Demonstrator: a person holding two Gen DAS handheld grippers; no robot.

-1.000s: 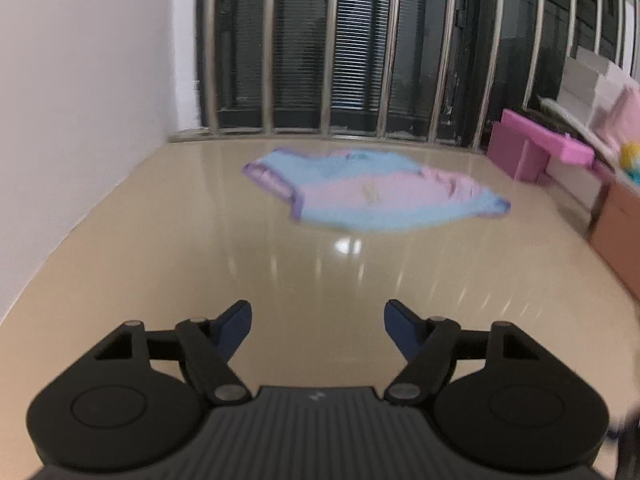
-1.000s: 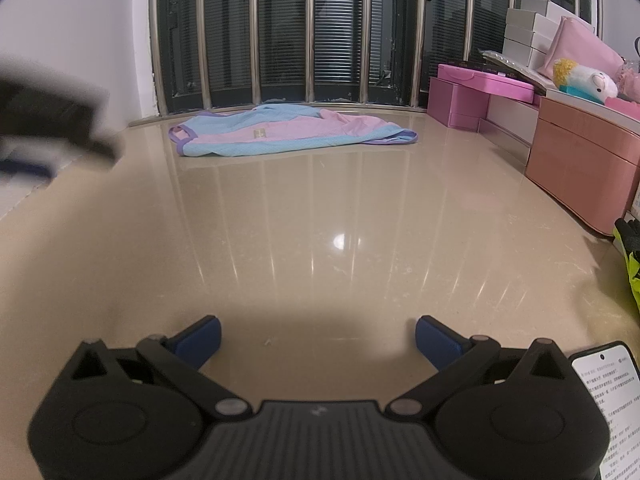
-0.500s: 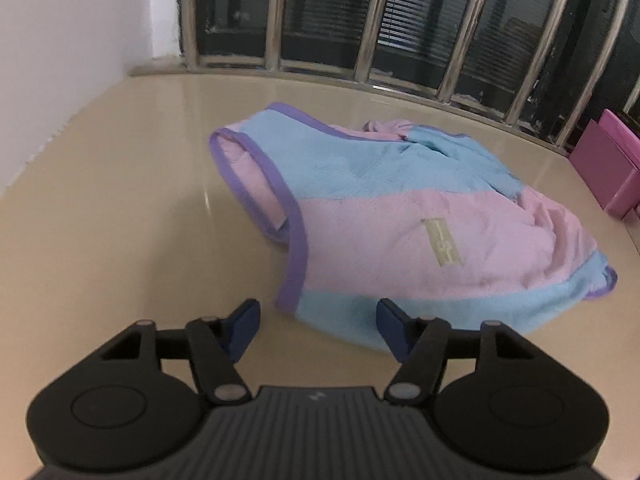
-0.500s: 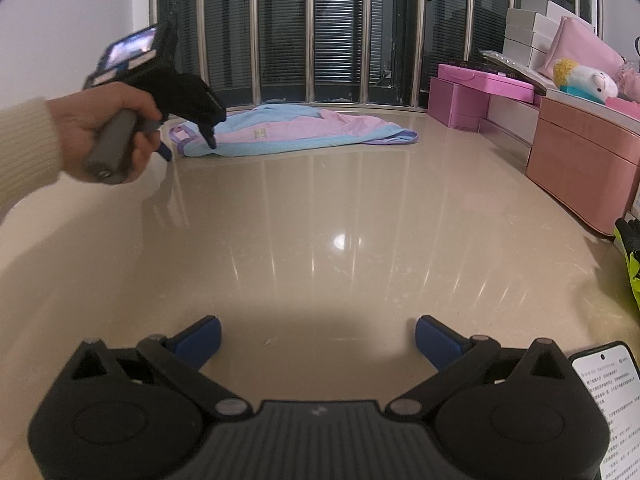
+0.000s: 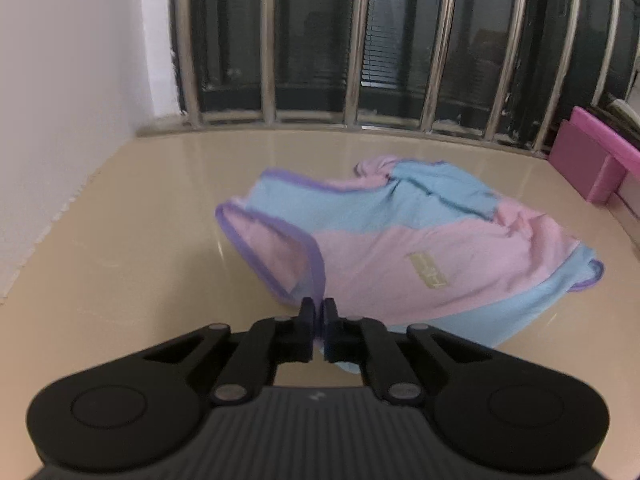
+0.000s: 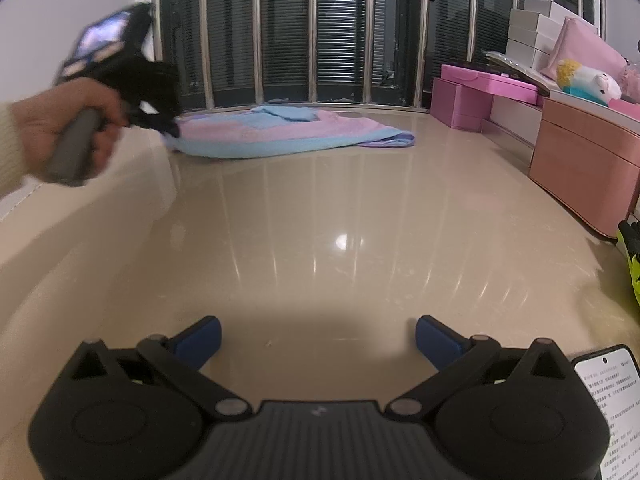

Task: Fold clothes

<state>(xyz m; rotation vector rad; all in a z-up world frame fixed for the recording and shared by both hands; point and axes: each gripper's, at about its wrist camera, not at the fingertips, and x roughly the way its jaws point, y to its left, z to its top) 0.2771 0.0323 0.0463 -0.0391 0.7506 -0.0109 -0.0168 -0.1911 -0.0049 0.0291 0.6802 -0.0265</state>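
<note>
Beige floor [image 6: 360, 208]; phone [image 6: 606, 400] right view only

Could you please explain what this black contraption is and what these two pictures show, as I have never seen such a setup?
No robot here: a person carries a hand-held gripper in each hand, each with a camera looking along its fingers. In the left camera's picture, the left hand-held gripper has just closed on the purple-trimmed edge of the pink and blue garment, which lies crumpled on the shiny beige floor. The right camera's picture shows the right hand-held gripper, open and empty, farther back, with the person's left hand at the garment.
</note>
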